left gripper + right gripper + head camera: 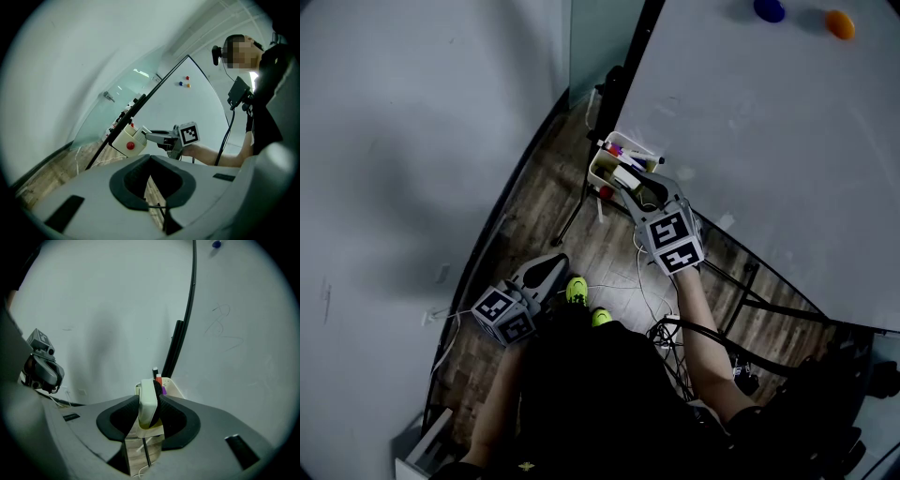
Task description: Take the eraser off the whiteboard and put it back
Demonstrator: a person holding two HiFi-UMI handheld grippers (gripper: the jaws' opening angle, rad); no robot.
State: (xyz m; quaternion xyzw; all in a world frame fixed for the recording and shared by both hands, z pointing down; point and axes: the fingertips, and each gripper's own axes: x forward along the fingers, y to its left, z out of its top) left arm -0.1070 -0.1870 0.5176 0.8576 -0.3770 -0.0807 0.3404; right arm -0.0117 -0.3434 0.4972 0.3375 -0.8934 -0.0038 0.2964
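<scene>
Eraser (148,404) sits low centre in the right gripper view, pinched between the jaws of the right gripper (643,190), which stand about half apart on it. It is on edge, with the pale body toward the left jaw and the dark felt toward the right jaw. Its long axis runs along the jaws, and the far end points at the cream tray (602,167) just ahead. Cannot tell if that end touches the tray.

The tray hangs at the edge of the whiteboard (750,131), centre of the head view. It holds markers (619,150) with purple, red and black caps visible. A red magnet (130,146) is on its side.

Left gripper (553,266) is lower left in the head view, well apart from the tray, with its jaws drawn together on nothing.

A blue magnet (769,9) and an orange magnet (839,23) are on the board, upper right.
</scene>
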